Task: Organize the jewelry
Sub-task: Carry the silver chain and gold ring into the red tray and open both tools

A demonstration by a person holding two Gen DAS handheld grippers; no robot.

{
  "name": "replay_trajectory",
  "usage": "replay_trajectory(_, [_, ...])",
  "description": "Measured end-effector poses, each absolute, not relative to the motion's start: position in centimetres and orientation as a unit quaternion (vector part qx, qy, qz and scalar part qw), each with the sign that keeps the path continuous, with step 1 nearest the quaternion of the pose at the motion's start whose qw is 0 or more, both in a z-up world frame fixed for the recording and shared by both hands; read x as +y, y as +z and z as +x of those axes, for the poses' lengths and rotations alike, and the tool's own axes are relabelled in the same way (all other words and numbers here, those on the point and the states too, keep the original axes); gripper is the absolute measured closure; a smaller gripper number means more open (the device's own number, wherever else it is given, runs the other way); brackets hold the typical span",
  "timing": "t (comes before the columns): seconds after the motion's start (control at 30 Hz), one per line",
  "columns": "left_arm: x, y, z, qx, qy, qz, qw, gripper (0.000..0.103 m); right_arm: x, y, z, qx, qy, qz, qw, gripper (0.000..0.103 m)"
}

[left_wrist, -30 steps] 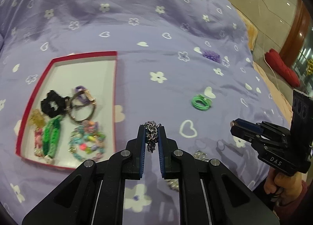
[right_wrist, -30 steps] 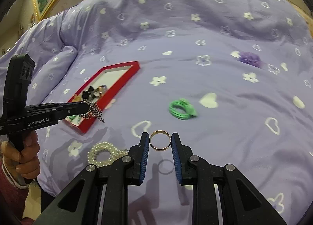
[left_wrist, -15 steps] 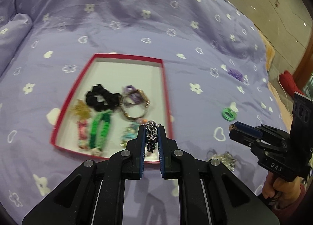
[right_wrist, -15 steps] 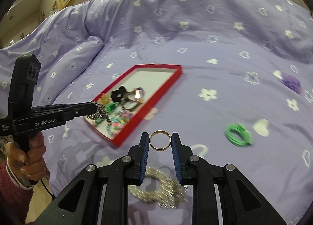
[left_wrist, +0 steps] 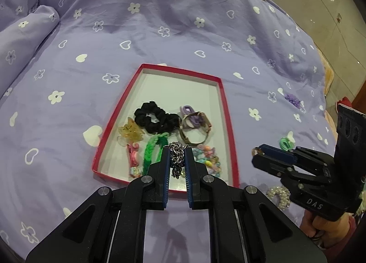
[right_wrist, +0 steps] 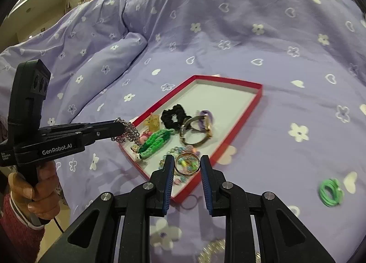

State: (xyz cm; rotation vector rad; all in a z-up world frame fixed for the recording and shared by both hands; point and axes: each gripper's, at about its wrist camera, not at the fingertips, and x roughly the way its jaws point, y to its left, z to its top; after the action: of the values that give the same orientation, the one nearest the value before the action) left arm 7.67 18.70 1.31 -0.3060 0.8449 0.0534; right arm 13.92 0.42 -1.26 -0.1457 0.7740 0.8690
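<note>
Chain (left_wrist: 176, 156) of silver links is hanging bunched between the fingers of the left gripper (left_wrist: 177, 160), which are pinching it narrowly; in the right wrist view the same gripper (right_wrist: 119, 128) is reaching in from the left, with the links (right_wrist: 129, 134) dangling over the near left corner of the red tray (right_wrist: 238, 125). The person's left hand (right_wrist: 37, 196) is wrapping around that gripper's handle. The tray (left_wrist: 228, 125) is lying flat on the purple bedspread (left_wrist: 137, 34) printed with white hearts and flowers. Inside it, from left to right, a yellow translucent clip (left_wrist: 130, 133) is lying above a pink trinket (left_wrist: 133, 155), a green braided band (left_wrist: 153, 150) is sitting beside them, a black scrunchie (left_wrist: 155, 120) is resting further back, and a metal-band watch (left_wrist: 195, 131) is leaning over a lilac clip (left_wrist: 188, 112). A pastel bead bracelet (left_wrist: 209, 160) is lying near the tray's right wall.

Further right, the right gripper (right_wrist: 187, 164) is holding a gold ring (right_wrist: 187, 164) upright between its blue-padded fingers, set moderately apart at the ring's width, above the tray's near edge. In the left wrist view this gripper (left_wrist: 257, 154) is showing side-on. A pearl bracelet (left_wrist: 278, 196) is lying on the bedspread below it, outside the tray. A green hair tie (right_wrist: 330, 192) is lying well apart to the right, and a purple scrunchie (left_wrist: 292, 99) is sitting farther back.
</note>
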Motion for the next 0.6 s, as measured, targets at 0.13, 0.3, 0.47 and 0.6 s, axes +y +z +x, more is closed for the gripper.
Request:
replay_trajectory(0.13, [19.6, 0.3, 8.2, 0.416, 0.031, -0.156, 0.896, 0.093, 2.4, -2.2, 14.1, 0.373, 0.419, -0.085, 0.823, 0.080])
replay_trajectory(0.3, [20.5, -1.2, 8.8, 0.428, 0.041, -0.160, 0.889, 0.093, 4.0, -3.5, 14.6, 0.385, 0.418, -0.104, 0.816, 0.080])
replay_trajectory(0.47, [21.5, -2.9, 9.1, 0.441, 0.048, -0.167, 0.880, 0.093, 4.9, -5.0, 15.3, 0.404, 0.415, -0.123, 0.806, 0.080])
replay_trajectory(0.6, [21.9, -4.0, 9.4, 0.451, 0.055, -0.169, 0.875, 0.093, 5.3, -6.0, 15.5, 0.415, 0.413, -0.133, 0.800, 0.080])
